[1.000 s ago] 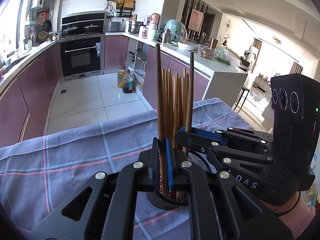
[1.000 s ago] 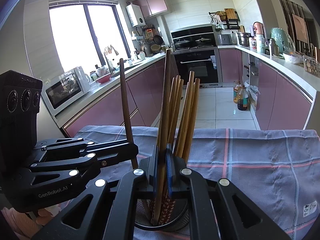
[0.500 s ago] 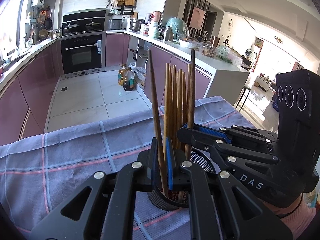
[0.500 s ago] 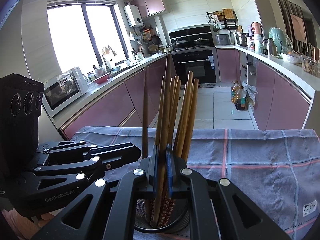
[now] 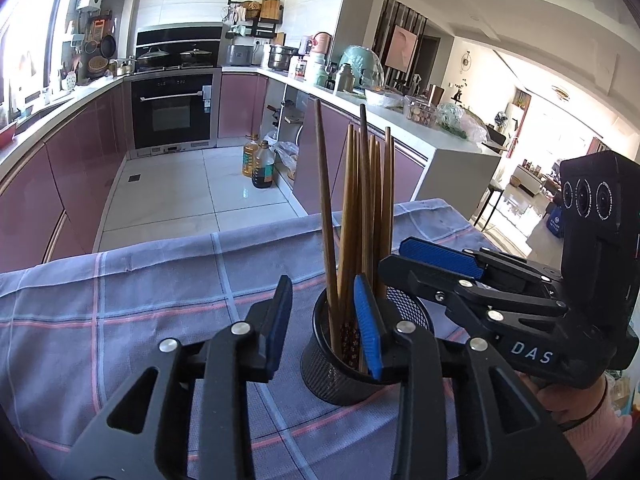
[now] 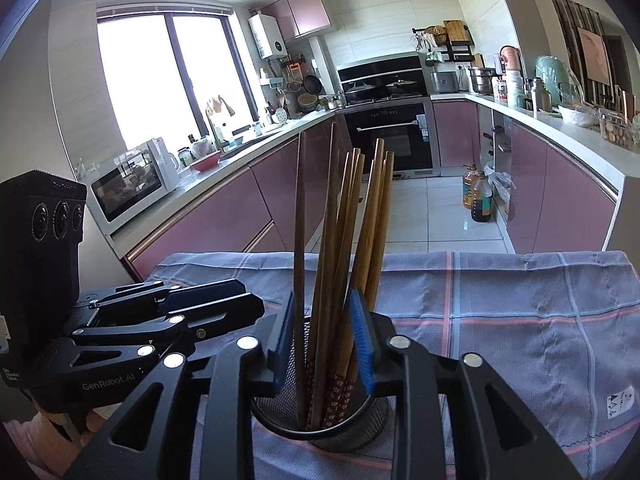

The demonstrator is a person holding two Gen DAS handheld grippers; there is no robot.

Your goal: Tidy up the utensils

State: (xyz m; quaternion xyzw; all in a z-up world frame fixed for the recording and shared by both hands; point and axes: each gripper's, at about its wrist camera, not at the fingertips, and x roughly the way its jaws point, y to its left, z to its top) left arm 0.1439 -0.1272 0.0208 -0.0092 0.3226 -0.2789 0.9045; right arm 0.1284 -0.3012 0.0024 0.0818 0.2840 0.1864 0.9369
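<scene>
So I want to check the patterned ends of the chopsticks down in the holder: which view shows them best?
The right wrist view: it looks into the mesh holder, with the chopsticks' flowered ends plain between its tool's opening blue pads. The left wrist view shows only a patch of pattern, partly behind a pad.

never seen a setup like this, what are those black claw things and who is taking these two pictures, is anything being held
The black claws are two hand-held grippers, one in each of a person's hands; there is no robot arm. Each carries a wide-angle camera looking forward along its two fingers, so each picture is one claw's own view.

In the left claw's view, the left gripper fills the foreground and the right gripper reaches in from the side. The other picture is from the right gripper, with the left one beside it.

On the checked cloth stands a black mesh holder full of upright chopsticks. Both grippers' jaws are opening around chopsticks standing in the holder, so nothing is gripped now.
</scene>
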